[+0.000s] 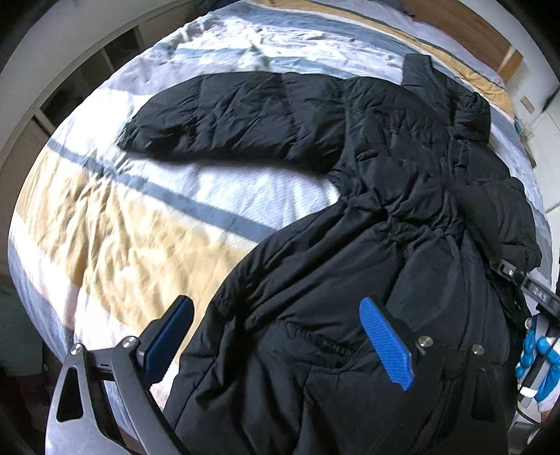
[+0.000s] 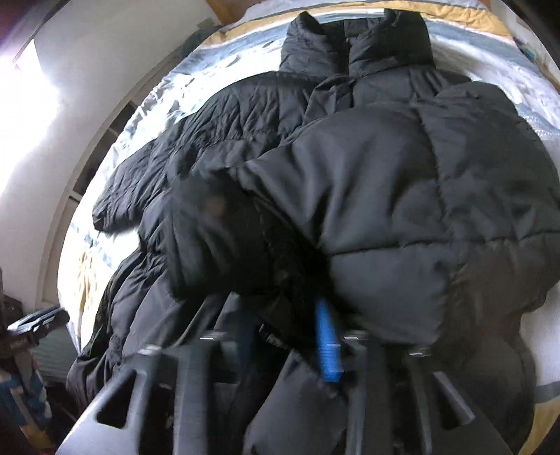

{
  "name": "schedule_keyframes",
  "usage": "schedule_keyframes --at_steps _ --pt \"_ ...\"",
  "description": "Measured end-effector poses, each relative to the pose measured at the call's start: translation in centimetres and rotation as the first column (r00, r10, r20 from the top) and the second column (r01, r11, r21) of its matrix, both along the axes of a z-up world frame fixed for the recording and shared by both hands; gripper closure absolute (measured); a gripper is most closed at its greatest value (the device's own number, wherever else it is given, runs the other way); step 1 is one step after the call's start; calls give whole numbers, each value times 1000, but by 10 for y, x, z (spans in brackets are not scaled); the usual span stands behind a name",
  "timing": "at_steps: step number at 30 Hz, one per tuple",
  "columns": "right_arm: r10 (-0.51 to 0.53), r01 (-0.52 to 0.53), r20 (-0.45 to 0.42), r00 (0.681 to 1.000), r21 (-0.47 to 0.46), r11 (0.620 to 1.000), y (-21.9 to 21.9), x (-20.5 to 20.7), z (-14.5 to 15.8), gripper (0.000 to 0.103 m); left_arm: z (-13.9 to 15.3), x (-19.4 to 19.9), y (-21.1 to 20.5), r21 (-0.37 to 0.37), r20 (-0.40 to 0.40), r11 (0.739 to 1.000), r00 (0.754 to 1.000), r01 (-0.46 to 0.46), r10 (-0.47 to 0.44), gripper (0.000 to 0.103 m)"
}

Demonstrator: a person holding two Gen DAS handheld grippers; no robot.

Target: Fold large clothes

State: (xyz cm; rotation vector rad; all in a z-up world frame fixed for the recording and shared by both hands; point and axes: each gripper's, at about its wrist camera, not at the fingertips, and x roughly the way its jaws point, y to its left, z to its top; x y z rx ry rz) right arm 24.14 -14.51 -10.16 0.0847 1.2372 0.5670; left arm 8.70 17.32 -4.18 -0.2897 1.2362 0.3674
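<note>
A large black puffer coat (image 1: 385, 196) lies spread on the bed, collar toward the headboard. One sleeve (image 1: 224, 115) stretches out to the left. My left gripper (image 1: 276, 336) is open and empty, hovering over the coat's lower hem with its blue pads (image 1: 385, 339) wide apart. My right gripper (image 2: 285, 322) is shut on the cuff end of the other sleeve (image 2: 385, 196) and holds it folded across the coat's body (image 2: 217, 115). The right gripper also shows at the right edge of the left wrist view (image 1: 525, 283).
The bed (image 1: 115, 224) has a rumpled cover in white, yellow and grey-blue stripes. A wooden headboard (image 1: 465, 28) is at the far end. A white wall and window frame (image 2: 87, 115) run along the left side. A blue-gloved hand (image 1: 539, 353) is at the right.
</note>
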Motion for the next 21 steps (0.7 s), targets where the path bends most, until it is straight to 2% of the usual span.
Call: schedule_keyframes --at_steps 4,6,9,12,16,21 --pt "42 -43 19 999 43 998 -5 -18 21 47 2 14 -14 2 22 999 998 54 -54 7" --pt "35 -38 56 998 55 998 -17 -26 39 47 4 21 -24 -2 37 997 996 80 -80 7" --pt "-49 44 107 993 42 998 -52 -23 57 47 5 37 -45 -18 58 991 989 136 -135 7" --pt "-108 115 173 979 -31 993 -87 -10 69 47 6 62 -71 -31 87 980 978 195 -191 7" --pt "-154 179 223 963 -97 979 -123 18 70 47 7 105 -118 -37 140 956 949 290 -282 7" --pt "-159 190 251 955 -104 976 -139 48 60 47 3 167 -182 -24 202 922 905 386 -373 7"
